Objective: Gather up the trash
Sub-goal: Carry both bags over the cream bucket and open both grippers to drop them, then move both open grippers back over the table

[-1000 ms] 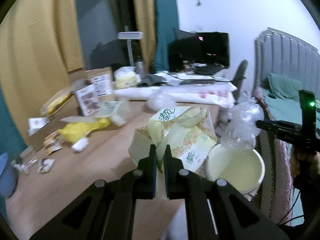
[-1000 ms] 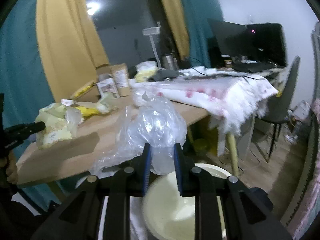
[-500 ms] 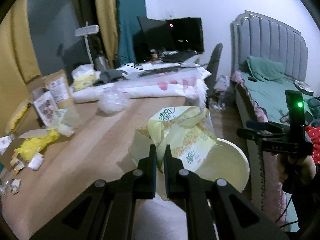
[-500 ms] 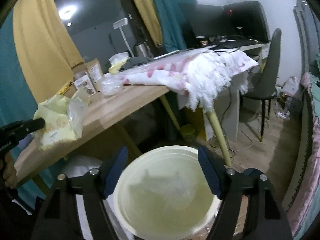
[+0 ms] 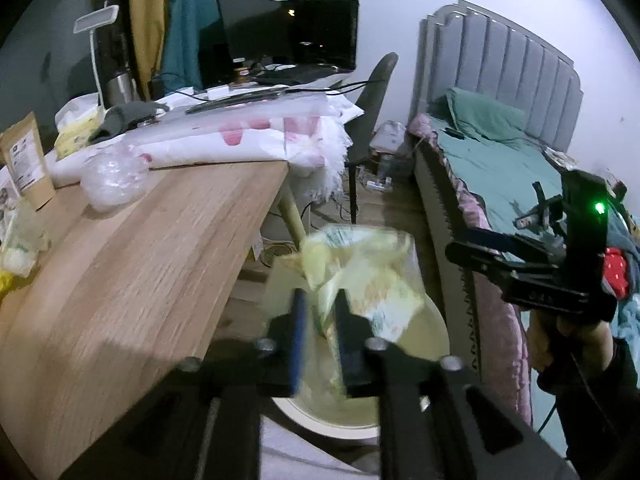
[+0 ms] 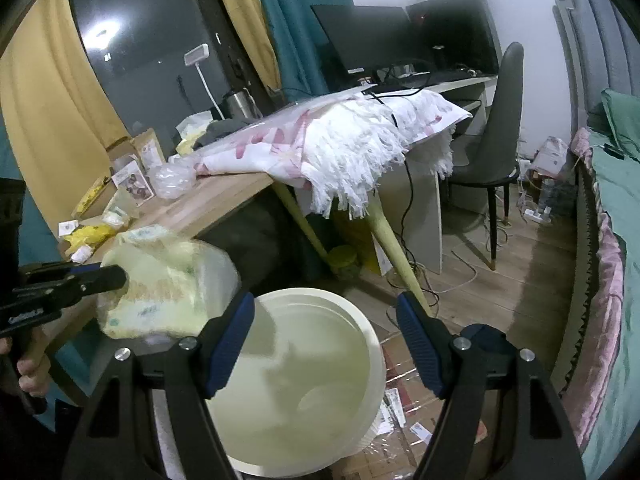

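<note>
Left wrist view looks forward and downward along its fingers, close above the cream bin [image 5: 424,332], wooden table [image 5: 132,280] at left. Right wrist view faces steeply down into the same bin [image 6: 360,320]. Both share bin, table [image 6: 224,196] and bed [image 5: 504,160].

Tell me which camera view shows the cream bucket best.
The right wrist view: the cream bucket lies open below the right gripper, with nearly its whole rim and inside visible. In the left wrist view, the yellow-green bag and the left gripper cover most of it.
</note>
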A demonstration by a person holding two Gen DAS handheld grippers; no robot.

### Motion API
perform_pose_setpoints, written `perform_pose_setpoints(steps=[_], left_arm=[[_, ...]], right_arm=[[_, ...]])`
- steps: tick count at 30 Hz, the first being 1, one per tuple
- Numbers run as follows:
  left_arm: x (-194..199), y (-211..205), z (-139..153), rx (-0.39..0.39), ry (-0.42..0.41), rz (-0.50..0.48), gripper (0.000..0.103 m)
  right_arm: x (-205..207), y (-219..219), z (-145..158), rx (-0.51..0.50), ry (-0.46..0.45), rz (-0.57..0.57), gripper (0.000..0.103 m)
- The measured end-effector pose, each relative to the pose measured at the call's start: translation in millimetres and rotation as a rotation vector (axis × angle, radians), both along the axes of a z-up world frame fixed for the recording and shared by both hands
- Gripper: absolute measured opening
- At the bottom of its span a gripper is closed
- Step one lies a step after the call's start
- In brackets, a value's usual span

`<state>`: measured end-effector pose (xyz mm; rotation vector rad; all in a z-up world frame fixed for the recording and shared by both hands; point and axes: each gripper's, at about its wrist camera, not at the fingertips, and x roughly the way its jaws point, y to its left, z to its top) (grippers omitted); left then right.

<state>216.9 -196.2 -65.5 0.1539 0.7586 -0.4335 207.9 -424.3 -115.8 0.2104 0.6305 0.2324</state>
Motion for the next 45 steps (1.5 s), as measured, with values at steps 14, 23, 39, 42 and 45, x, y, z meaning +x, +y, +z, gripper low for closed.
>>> perform_pose_setpoints(steps=[14,23,39,42,45], left_arm=[[-14.8,58.3,26.1,-0.045,-0.058,0.076,0.064],[-38.5,120.6,41.5,-0.04,-0.105,0.192,0.064],[-42.6,227.9,59.2,-0.074,-0.109,0.423,0.064],[-36.8,242.4,61.8,-0.076,-0.112,0.446,0.064],[-29.0,251.7,63.2,-0.061,-0.124,0.448,0.064]], right_arm=[[19.8,59.5,31.5,-0.05,-0.036,0.084,0.072],[32.6,114.4,44.4,-0.066,-0.046,0.172,0.072],[76.2,211.2,75.4,-0.108,-0.051,0.331,0.072],[89.9,231.0,81.3,-0.122,-0.056,0.357,0.072],[106.7,249.8,86.0,-0.147,-0.05,0.389,0.072]])
